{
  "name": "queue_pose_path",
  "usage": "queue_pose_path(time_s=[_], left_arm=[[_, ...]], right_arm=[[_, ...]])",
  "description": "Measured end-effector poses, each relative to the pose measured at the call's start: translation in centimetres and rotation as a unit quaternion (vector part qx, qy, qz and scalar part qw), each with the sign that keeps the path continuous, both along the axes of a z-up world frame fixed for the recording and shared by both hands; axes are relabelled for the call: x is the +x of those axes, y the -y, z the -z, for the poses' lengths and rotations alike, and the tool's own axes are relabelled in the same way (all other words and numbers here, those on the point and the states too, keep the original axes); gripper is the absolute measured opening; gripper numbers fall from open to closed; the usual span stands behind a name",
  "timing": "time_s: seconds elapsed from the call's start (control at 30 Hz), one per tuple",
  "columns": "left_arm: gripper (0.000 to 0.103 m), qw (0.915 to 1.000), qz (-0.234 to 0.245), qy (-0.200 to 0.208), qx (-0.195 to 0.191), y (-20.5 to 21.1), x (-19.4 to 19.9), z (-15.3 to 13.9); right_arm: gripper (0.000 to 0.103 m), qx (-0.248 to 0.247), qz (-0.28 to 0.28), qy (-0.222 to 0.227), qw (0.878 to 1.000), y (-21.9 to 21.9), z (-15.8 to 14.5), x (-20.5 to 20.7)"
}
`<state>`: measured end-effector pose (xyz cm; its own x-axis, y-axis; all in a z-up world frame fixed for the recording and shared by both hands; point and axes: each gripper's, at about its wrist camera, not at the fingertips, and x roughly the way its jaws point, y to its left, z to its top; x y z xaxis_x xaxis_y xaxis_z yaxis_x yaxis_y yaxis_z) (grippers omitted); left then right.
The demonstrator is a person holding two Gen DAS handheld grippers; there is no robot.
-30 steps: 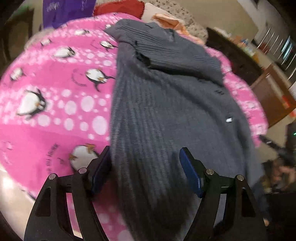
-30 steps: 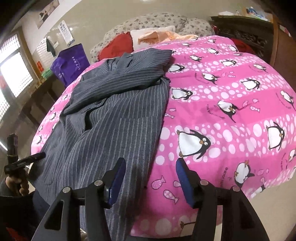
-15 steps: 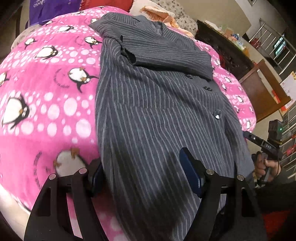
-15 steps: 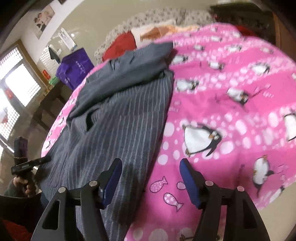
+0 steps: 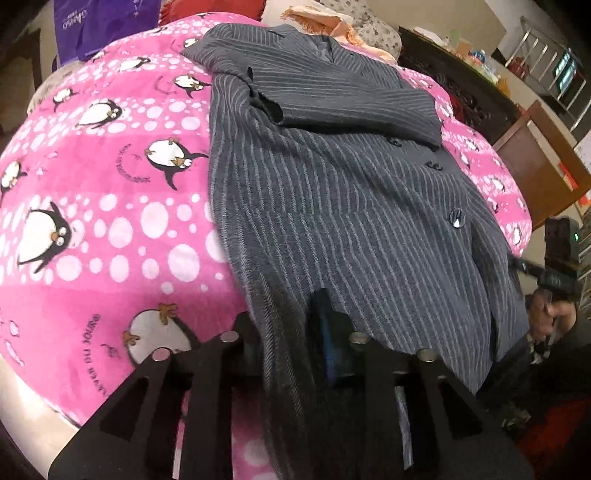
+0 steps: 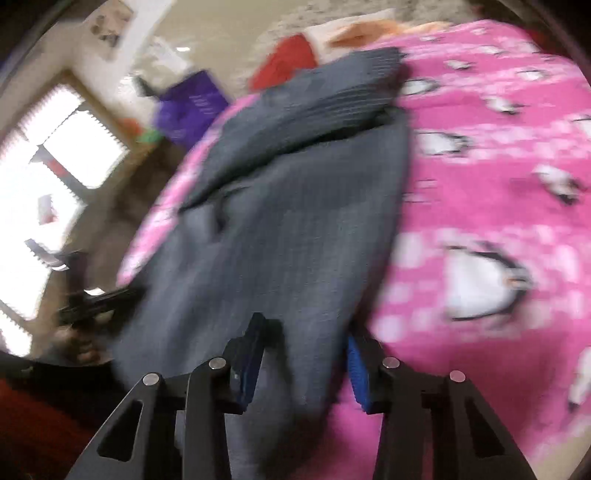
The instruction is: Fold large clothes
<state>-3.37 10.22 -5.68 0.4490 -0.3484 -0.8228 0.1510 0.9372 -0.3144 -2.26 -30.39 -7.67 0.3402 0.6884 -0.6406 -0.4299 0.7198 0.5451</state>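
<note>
A grey pinstriped jacket lies lengthwise on a pink penguin blanket, sleeves folded across its chest and its hem hanging over the near edge. My left gripper is shut on the jacket's hem at its left bottom corner. In the blurred right wrist view the jacket fills the middle. My right gripper has closed partway around the hem at the right bottom corner, cloth between the blue pads; a firm grip cannot be told through the blur.
Pillows and a red cushion lie at the bed's head, with a purple bag beside them. Dark wooden furniture stands right of the bed. A window is on the left in the right wrist view.
Both grippers moved down to the jacket's hem. The left one closed on the cloth; the right one narrowed around the other corner and is moving fast, blurring its view.
</note>
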Motion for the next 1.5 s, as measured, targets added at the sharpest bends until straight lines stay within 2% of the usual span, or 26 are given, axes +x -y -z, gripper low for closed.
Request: queue_pose_path(time_s=[0.07,0.13,0.17,0.2,0.23,0.3,0.33,0.37,0.4,0.43,0.5,0.57,0.63,0.7,0.8,0.93,1.2,1.3,1.37,1.5], left_arm=[[0.05,0.9998,0.016,-0.002,-0.013,0.4,0.1,-0.1],[0.057,0.9993,0.035,0.001,-0.012,0.9,0.1,-0.1],[0.057,0.9992,0.04,0.003,-0.007,1.2,0.2,-0.1],[0.057,0.9992,0.04,0.004,-0.002,1.4,0.2,-0.2],[0.057,0.9992,0.039,0.005,-0.002,1.5,0.2,-0.3],[0.046,0.9993,0.034,0.014,-0.006,1.4,0.1,-0.6],[0.032,0.9995,0.029,0.014,-0.004,1.3,0.2,-0.6],[0.016,0.9998,0.02,0.01,-0.001,1.0,0.4,-0.4],[0.011,0.9999,0.014,0.007,0.001,0.9,0.6,-0.3],[0.01,0.9999,0.012,0.004,-0.007,0.6,0.7,-0.3],[0.01,0.9998,0.015,0.006,-0.007,0.7,0.6,-0.4],[0.011,0.9998,0.016,0.005,-0.004,0.8,0.8,0.0],[0.011,0.9998,0.013,0.003,-0.011,0.7,0.8,0.2],[0.006,0.9998,0.003,0.014,-0.011,0.5,0.3,-0.5],[0.002,0.9982,0.003,0.05,-0.032,-0.1,-1.5,-2.5],[0.002,0.9948,-0.016,0.071,-0.071,-1.7,-4.1,-4.2],[0.002,0.9858,-0.037,0.093,-0.135,-4.3,-10.3,-6.3],[0.002,0.9824,-0.046,0.102,-0.15,-4.2,-10.3,-7.1],[0.002,0.9803,-0.057,0.112,-0.152,-3.9,-9.4,-7.8],[0.002,0.9732,-0.098,0.131,-0.161,-4.4,-5.0,-9.5]], right_arm=[[0.041,-0.029,-0.03,0.024,0.999,-1.2,-0.5,-0.7],[0.039,-0.055,-0.003,0.012,0.998,-0.9,0.4,-0.1],[0.039,-0.035,0.008,-0.002,0.999,-0.4,0.8,0.2],[0.039,-0.003,-0.002,-0.007,1.0,-0.3,0.8,0.0],[0.039,0.005,-0.026,-0.002,1.0,-1.0,0.4,-0.4],[0.039,-0.035,-0.047,0.031,0.998,-2.1,-0.3,-1.3],[0.039,-0.055,-0.035,0.031,0.997,-2.2,0.0,-1.1],[0.039,-0.048,-0.023,0.016,0.998,-1.8,0.6,-0.9],[0.039,-0.031,-0.018,0.0,0.999,-1.6,0.9,-0.8],[0.039,-0.023,-0.03,0.005,0.999,-1.9,0.7,-0.9],[0.033,-0.045,-0.055,0.045,0.996,-2.8,-0.2,-1.7],[0.03,-0.049,-0.037,0.052,0.997,-2.7,0.0,-1.5],[0.013,-0.044,-0.022,0.049,0.998,-2.5,0.7,-1.1],[0.006,-0.029,-0.028,0.067,0.997,-2.6,-0.3,-1.9],[0.005,0.03,-0.036,0.093,0.995,-1.2,-3.0,-3.3],[0.005,0.102,-0.022,0.115,0.988,1.3,-5.8,-5.6],[0.005,0.138,-0.003,0.118,0.983,4.5,-8.1,-10.6],[0.005,0.142,0.012,0.115,0.983,5.8,-8.2,-11.1],[0.005,0.144,0.023,0.114,0.983,6.0,-8.4,-9.6],[0.005,0.145,0.06,0.122,0.98,7.0,-9.3,-6.1]])
